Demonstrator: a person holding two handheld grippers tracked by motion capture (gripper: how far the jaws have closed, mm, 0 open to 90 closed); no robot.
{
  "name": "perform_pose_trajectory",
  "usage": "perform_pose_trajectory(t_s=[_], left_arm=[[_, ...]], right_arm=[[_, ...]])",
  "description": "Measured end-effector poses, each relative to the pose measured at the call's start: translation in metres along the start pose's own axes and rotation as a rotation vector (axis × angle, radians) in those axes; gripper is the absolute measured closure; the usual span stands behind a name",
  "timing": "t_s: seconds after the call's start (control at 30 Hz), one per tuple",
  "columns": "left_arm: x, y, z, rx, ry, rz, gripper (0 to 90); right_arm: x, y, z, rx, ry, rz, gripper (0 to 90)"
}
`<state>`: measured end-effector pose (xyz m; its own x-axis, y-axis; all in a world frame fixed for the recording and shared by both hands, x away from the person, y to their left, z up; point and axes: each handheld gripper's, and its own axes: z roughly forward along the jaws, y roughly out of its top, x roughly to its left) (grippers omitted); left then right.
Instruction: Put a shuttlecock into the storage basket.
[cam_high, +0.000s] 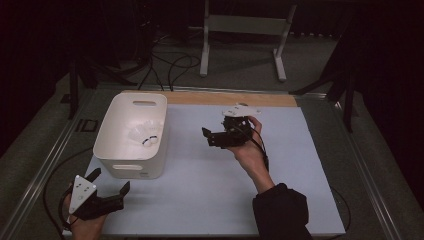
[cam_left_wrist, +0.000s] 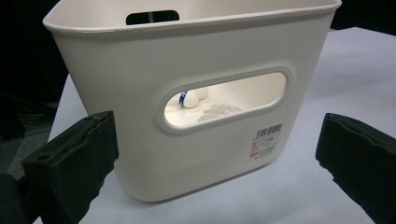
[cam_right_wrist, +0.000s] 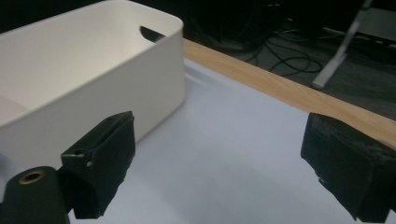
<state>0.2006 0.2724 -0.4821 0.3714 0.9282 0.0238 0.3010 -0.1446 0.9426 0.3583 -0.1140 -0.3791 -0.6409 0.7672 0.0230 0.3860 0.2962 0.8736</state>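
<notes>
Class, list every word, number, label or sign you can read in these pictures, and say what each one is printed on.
Nothing can be quoted as it reads.
Barcode sticker on the near wall of the white bin: bars, small print and a red mark, all too small and blurred to read.
White item with a blue band inside the bin: no readable text.
Grey plate on the left claw: no readable marking.

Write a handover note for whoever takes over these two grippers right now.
Left gripper: open, holding nothing, low at the near left corner, facing the white plastic bin.
Right gripper: open, holding nothing, raised over the pale blue table mat, aimed toward the bin.
Bin: upright on the mat's left side. Inside lie small white pieces, one with a blue band.
Done: pieces are in the bin.
Left: no loose piece lies on the mat; check whether more must go in.
</notes>
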Motion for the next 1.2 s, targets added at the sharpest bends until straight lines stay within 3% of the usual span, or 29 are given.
perform_pose_trajectory(t_s=[0.2,0.77,1.03,1.2], left_arm=[[0.0,0.0,0.0,0.0,-0.001,-0.001,0.1],[0.0,0.0,0.002,0.006,-0.022,-0.031,0.1],[0.0,0.001,0.002,-0.006,-0.025,-0.044,0.1],[0.0,0.002,0.002,-0.018,-0.038,-0.062,0.1]], right_arm=[[-0.004,-0.016,-0.012,0.006,-0.055,-0.021,9.9],[-0.029,-0.067,-0.045,0.026,-0.137,0.022,9.8],[-0.036,-0.088,-0.068,-0.012,-0.186,0.022,9.8],[-0.04,-0.104,-0.081,-0.042,-0.189,0.028,9.8]])
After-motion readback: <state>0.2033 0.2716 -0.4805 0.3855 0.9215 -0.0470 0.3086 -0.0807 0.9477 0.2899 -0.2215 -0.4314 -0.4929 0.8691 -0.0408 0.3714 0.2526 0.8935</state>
